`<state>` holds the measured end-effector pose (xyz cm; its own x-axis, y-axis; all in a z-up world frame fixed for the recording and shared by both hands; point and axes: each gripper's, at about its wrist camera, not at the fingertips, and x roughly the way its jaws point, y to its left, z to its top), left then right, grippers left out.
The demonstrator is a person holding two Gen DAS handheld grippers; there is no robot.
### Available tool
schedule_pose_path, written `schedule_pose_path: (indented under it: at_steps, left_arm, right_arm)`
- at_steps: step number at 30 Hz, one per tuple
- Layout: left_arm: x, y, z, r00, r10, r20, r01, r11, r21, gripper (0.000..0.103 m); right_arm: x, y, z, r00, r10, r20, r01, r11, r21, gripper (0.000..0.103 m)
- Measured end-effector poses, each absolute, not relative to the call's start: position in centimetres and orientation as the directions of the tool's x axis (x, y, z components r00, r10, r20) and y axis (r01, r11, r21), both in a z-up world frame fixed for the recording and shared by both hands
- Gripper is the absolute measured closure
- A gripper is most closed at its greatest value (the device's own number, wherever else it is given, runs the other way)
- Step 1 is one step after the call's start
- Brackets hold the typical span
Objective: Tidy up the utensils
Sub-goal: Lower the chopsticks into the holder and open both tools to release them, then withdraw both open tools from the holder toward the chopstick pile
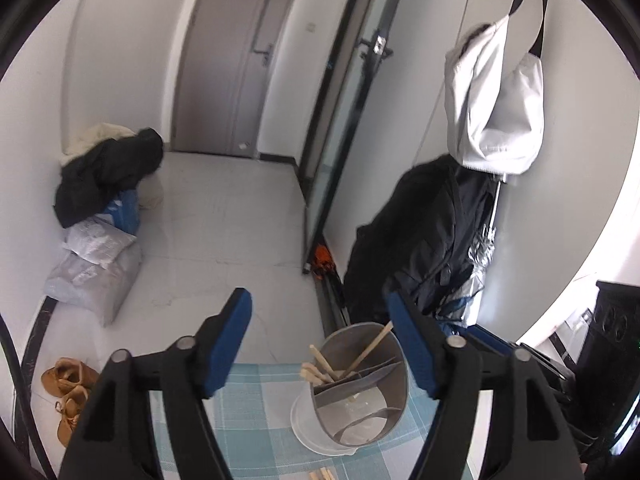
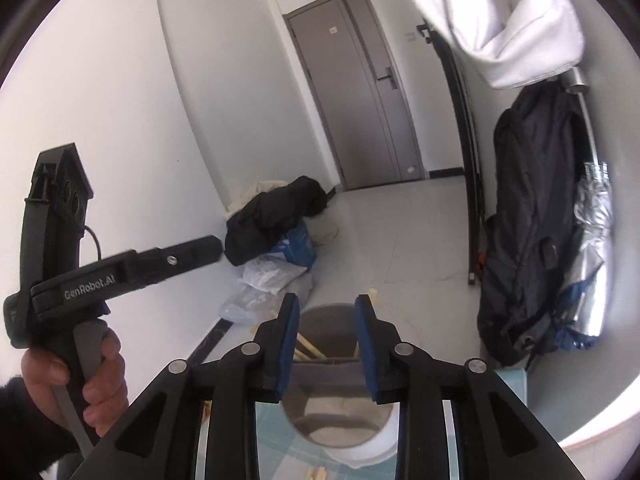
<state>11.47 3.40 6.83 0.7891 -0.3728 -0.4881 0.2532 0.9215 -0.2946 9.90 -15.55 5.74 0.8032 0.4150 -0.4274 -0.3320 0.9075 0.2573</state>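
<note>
A grey divided utensil holder [image 1: 360,384] stands on a checked blue tablecloth [image 1: 256,420], with several wooden utensils [image 1: 324,366] upright in its compartments. My left gripper [image 1: 320,344] is open and empty, raised above the table just left of the holder. More wooden utensils [image 1: 322,474] lie on the cloth at the bottom edge. In the right wrist view my right gripper [image 2: 326,344] is open and empty, hovering over the holder [image 2: 340,412]. The wooden utensils [image 2: 308,350] show between its fingers. The left gripper's body [image 2: 120,272] and the hand on it show at the left.
Beyond the table edge lies a tiled floor with a pile of clothes and bags [image 1: 100,208] and brown shoes [image 1: 70,388]. A dark backpack [image 1: 424,236] and a white garment [image 1: 496,96] hang at the right. A grey door [image 1: 236,56] is at the back.
</note>
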Motion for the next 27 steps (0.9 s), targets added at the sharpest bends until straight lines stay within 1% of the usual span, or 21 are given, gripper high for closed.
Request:
schedule_pose_path:
  at_steps: [1,2,3,5,6,7,9,11,13,15,17,20,24,26,27]
  left_arm:
    - [10.8,3.5,7.1,0.804,-0.343,-0.486,0.23,0.933,-0.278,0.034]
    - [10.4,3.5,7.3,0.811,-0.321,-0.488,0.212,0.94,-0.266,0.033]
    - [9.8,3.6,7.5,0.819,-0.301,-0.488,0.196,0.947,-0.256,0.033]
    - [8.8,3.6,7.6,0.832,-0.236,-0.503,0.136,0.964,-0.229,0.026]
    - [8.3,3.7,7.6,0.83,-0.235,-0.507,0.127,0.963,-0.239,0.025]
    - [7.8,3.8,7.7,0.828,-0.238,-0.507,0.123,0.96,-0.251,0.024]
    - [6.9,3.7,7.9,0.836,-0.214,-0.506,0.102,0.966,-0.24,0.023]
    - [5.6,3.5,8.3,0.847,-0.185,-0.499,0.087,0.973,-0.213,0.018]
    - [4.3,3.3,8.6,0.858,-0.147,-0.492,0.064,0.981,-0.182,0.013]
    - [3.3,3.3,8.7,0.867,-0.127,-0.482,0.047,0.984,-0.173,0.01]
    - [2.2,3.7,8.7,0.871,-0.121,-0.476,0.038,0.983,-0.179,0.005]
    - [1.1,3.8,8.5,0.877,-0.101,-0.469,0.017,0.984,-0.179,0.004]
    - [-0.1,3.9,8.0,0.886,-0.083,-0.457,0.004,0.985,-0.17,0.003]
    - [-0.6,3.8,7.6,0.884,-0.086,-0.46,0.008,0.986,-0.169,0.001]
    - [-0.8,3.8,7.3,0.884,-0.084,-0.46,0.006,0.986,-0.168,0.001]
  right_arm:
    - [9.1,-16.1,5.9,0.812,0.406,-0.42,-0.32,0.91,0.263,0.07]
    - [8.6,-16.5,6.0,0.817,0.4,-0.414,-0.312,0.912,0.266,0.062]
    - [7.7,-17.0,6.1,0.824,0.4,-0.401,-0.307,0.91,0.277,0.059]
    - [6.5,-17.5,6.3,0.832,0.397,-0.388,-0.301,0.91,0.286,0.052]
    - [5.7,-17.7,6.5,0.837,0.391,-0.384,-0.295,0.912,0.285,0.051]
    - [5.1,-17.8,6.6,0.838,0.392,-0.38,-0.297,0.911,0.285,0.047]
    - [3.7,-18.0,6.9,0.842,0.396,-0.366,-0.308,0.91,0.276,0.042]
    - [2.6,-18.0,7.3,0.848,0.392,-0.357,-0.312,0.913,0.262,0.033]
    - [1.3,-17.9,7.7,0.853,0.391,-0.345,-0.318,0.915,0.25,0.029]
    - [-0.1,-17.8,8.1,0.854,0.398,-0.334,-0.328,0.912,0.248,0.027]
    - [-1.2,-17.7,8.2,0.858,0.398,-0.324,-0.33,0.911,0.245,0.02]
    - [-2.4,-17.4,8.2,0.866,0.393,-0.309,-0.33,0.913,0.238,0.012]
    - [-3.7,-17.0,7.7,0.867,0.391,-0.31,-0.335,0.917,0.218,0.01]
    - [-4.1,-16.9,7.4,0.868,0.386,-0.313,-0.332,0.919,0.214,0.005]
    - [-4.4,-16.8,7.1,0.867,0.387,-0.314,-0.333,0.918,0.214,0.005]
